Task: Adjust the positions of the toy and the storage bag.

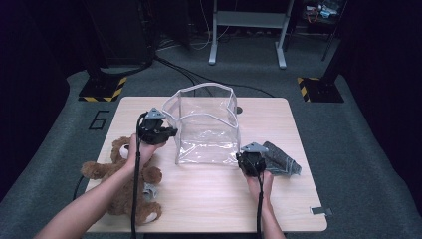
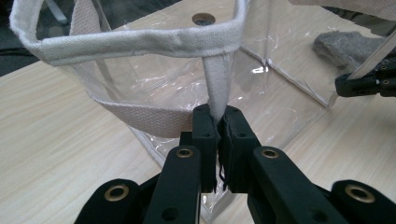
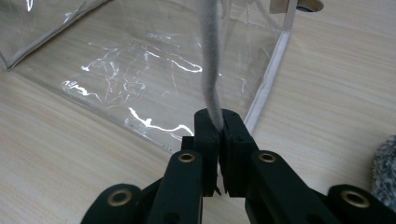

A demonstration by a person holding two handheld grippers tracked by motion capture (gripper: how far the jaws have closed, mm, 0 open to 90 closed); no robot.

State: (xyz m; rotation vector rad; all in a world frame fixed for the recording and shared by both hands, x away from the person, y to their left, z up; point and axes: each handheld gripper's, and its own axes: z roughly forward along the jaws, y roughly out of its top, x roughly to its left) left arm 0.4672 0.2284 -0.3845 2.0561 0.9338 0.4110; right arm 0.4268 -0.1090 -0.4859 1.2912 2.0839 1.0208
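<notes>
A clear plastic bag [image 1: 206,127] with white webbing trim stands open in the middle of the table. My left gripper [image 1: 171,132] is at the bag's left wall. In the left gripper view the left gripper [image 2: 217,119] is shut on a vertical white strap [image 2: 218,81] just under the rim. My right gripper [image 1: 244,156] sits at the bag's front right corner. In the right gripper view the right gripper [image 3: 218,120] is shut on a white strap [image 3: 210,60] that runs up from the jaws. The bag [image 3: 140,60] looks empty.
A brown teddy bear [image 1: 119,174] lies at the table's left front, under my left forearm. A grey folded cloth [image 1: 281,159] lies right of my right gripper. The light wooden table [image 1: 209,204] has a small hole [image 1: 239,110] behind the bag. Dark stands and cables are on the floor beyond.
</notes>
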